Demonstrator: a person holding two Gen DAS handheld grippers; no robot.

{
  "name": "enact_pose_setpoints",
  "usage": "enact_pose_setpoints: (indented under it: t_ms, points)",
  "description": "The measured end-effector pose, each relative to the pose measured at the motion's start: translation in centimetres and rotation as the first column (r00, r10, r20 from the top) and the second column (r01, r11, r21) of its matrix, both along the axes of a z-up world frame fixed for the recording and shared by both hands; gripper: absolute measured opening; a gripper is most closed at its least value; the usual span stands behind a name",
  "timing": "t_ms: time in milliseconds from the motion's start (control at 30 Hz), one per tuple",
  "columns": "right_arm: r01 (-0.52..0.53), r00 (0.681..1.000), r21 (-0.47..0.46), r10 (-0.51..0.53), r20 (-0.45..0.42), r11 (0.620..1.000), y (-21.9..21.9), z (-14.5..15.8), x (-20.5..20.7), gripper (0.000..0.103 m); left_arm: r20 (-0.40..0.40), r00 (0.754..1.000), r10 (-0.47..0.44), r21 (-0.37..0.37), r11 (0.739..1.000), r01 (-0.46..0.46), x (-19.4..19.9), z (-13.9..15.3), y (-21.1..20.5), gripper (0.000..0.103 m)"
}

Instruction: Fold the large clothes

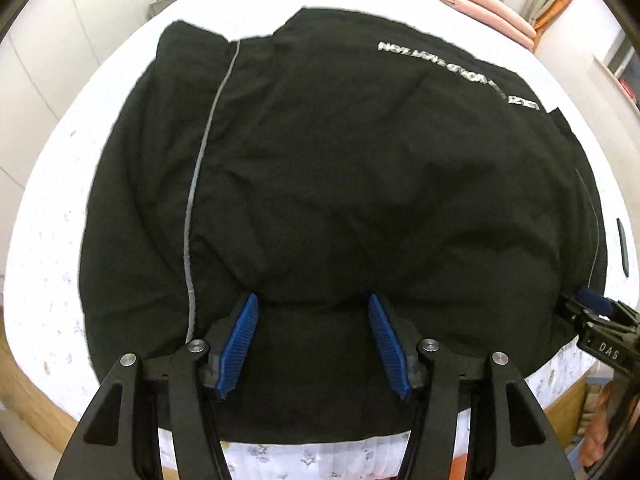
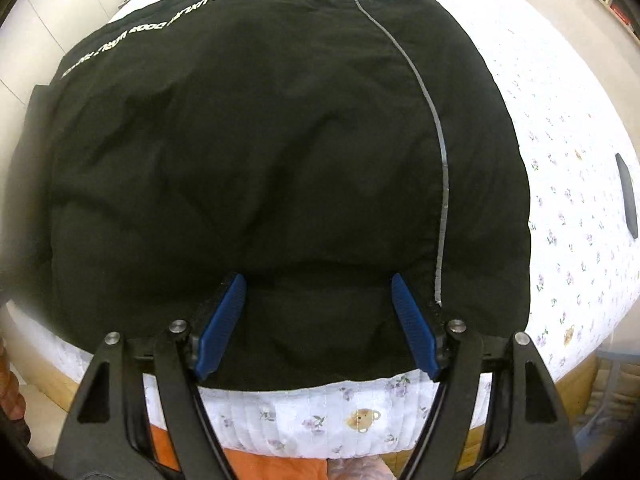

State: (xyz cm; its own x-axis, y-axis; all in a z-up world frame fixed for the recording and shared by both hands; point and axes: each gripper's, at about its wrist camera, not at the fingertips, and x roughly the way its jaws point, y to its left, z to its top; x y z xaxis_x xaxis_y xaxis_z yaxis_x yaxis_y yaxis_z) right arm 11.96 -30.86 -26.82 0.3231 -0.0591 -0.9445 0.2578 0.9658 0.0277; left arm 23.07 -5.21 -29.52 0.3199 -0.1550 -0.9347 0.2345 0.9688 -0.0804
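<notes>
A large black garment (image 1: 340, 168) with a grey stripe (image 1: 200, 184) and white lettering (image 1: 460, 72) lies spread flat on the bed; it also shows in the right wrist view (image 2: 260, 152). My left gripper (image 1: 313, 344) is open with blue pads, hovering over the garment's near hem, left part. My right gripper (image 2: 319, 324) is open over the near hem close to the grey stripe (image 2: 440, 184). The right gripper also shows at the right edge of the left wrist view (image 1: 596, 312). Neither holds cloth.
The bed has a white floral quilt (image 2: 568, 152) with a wooden frame (image 1: 28, 392) below. Folded pink bedding (image 1: 480, 4) lies at the far right corner. A dark flat object (image 2: 628, 196) lies on the quilt to the right. White cupboards stand behind.
</notes>
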Motion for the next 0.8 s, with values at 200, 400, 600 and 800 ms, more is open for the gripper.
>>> enact_pose_setpoints:
  t_ms: [200, 400, 600, 800]
  points:
    - [0.02, 0.999, 0.05, -0.022, 0.044, 0.999, -1.0, 3.5, -2.3, 0.074, 0.076, 0.997, -0.005, 0.016, 1.0, 0.004, -2.1, 3.6, 0.7, 0.06]
    - [0.036, 0.99, 0.043, -0.041, 0.132, 0.998, -0.7, 8.9, -4.3, 0.074, 0.119, 0.993, 0.015, -0.003, 1.0, -0.015, -3.3, 8.2, 1.7, 0.06]
    - [0.054, 0.976, -0.005, -0.052, 0.21, 0.999, 1.1, 14.7, -8.1, 0.082, 0.248, 0.967, 0.054, 0.004, 0.998, -0.057, -6.9, 15.4, 1.7, 0.061]
    - [0.085, 0.948, -0.051, -0.065, 0.312, 0.995, 2.2, 18.1, -10.0, 0.088, 0.424, 0.904, 0.062, 0.039, 0.995, -0.087, -11.6, 22.2, 1.2, 0.072]
